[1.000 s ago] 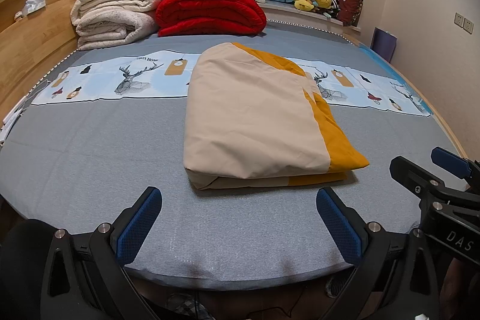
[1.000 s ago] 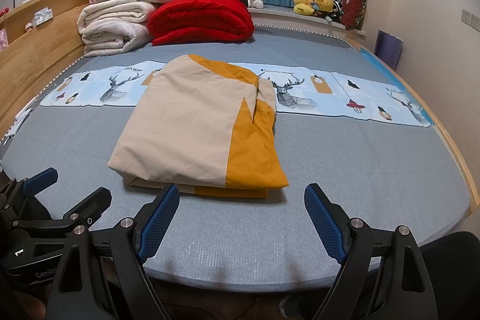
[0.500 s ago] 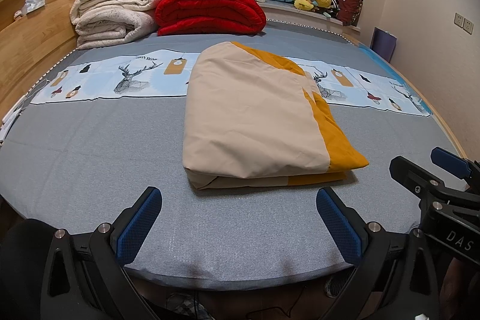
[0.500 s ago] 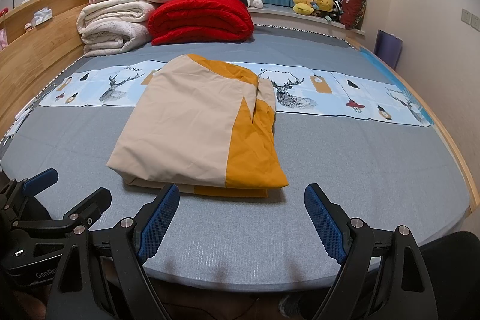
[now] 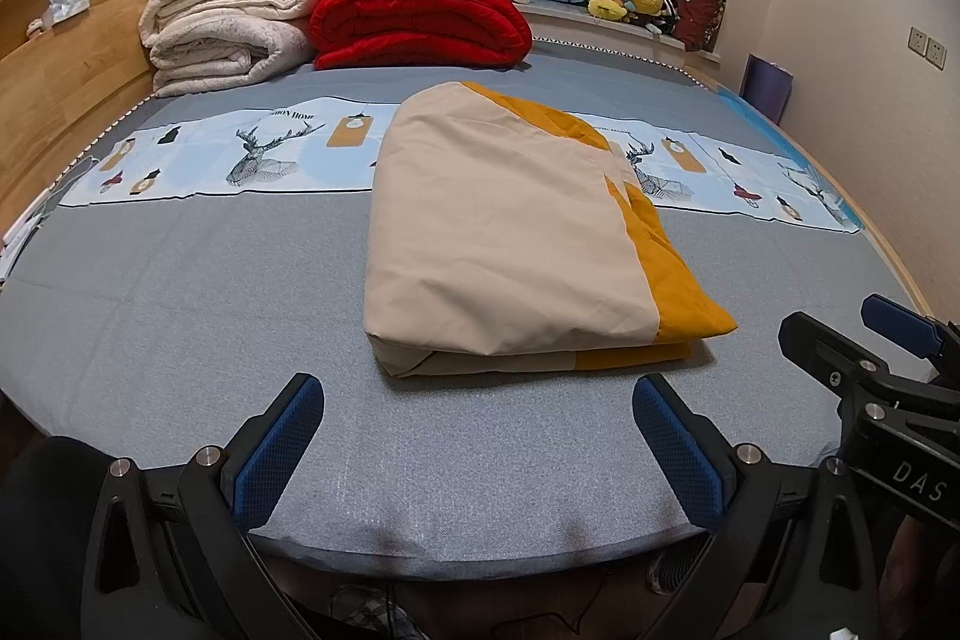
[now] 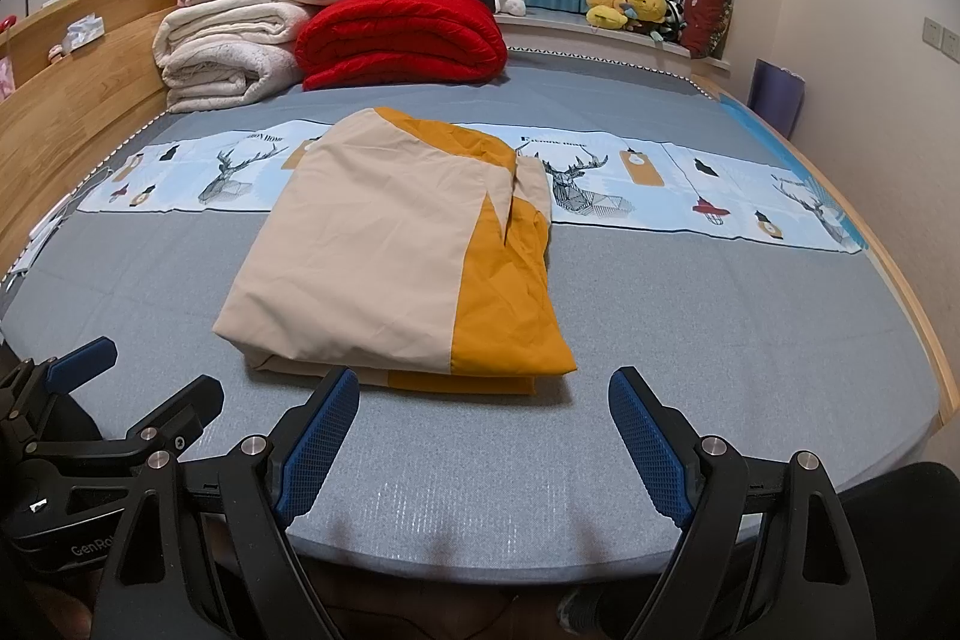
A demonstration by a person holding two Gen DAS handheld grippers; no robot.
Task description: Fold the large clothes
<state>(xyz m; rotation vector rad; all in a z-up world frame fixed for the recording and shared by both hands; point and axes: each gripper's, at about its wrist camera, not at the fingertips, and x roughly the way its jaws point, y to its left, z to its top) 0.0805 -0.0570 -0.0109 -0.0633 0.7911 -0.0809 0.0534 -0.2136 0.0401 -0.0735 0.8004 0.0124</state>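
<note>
A beige and mustard garment point(image 5: 510, 232) point(image 6: 390, 256) lies folded into a thick rectangle on the grey bed point(image 5: 180, 292) point(image 6: 720, 328). My left gripper point(image 5: 480, 400) hovers open over the bed's near edge, just short of the fold, with nothing between its blue pads. My right gripper point(image 6: 483, 388) is open too, beside the left one and just before the garment's near mustard corner. Each view shows the other gripper at its side: the right gripper point(image 5: 840, 340) and the left gripper point(image 6: 138, 382).
Rolled cream blankets point(image 5: 222, 34) and a red quilt point(image 5: 420, 22) are stacked at the bed's far end against a wooden headboard point(image 5: 60, 64). A printed deer strip point(image 6: 660, 184) crosses the bed. Plush toys point(image 6: 630, 4) sit on the window ledge below blue curtains.
</note>
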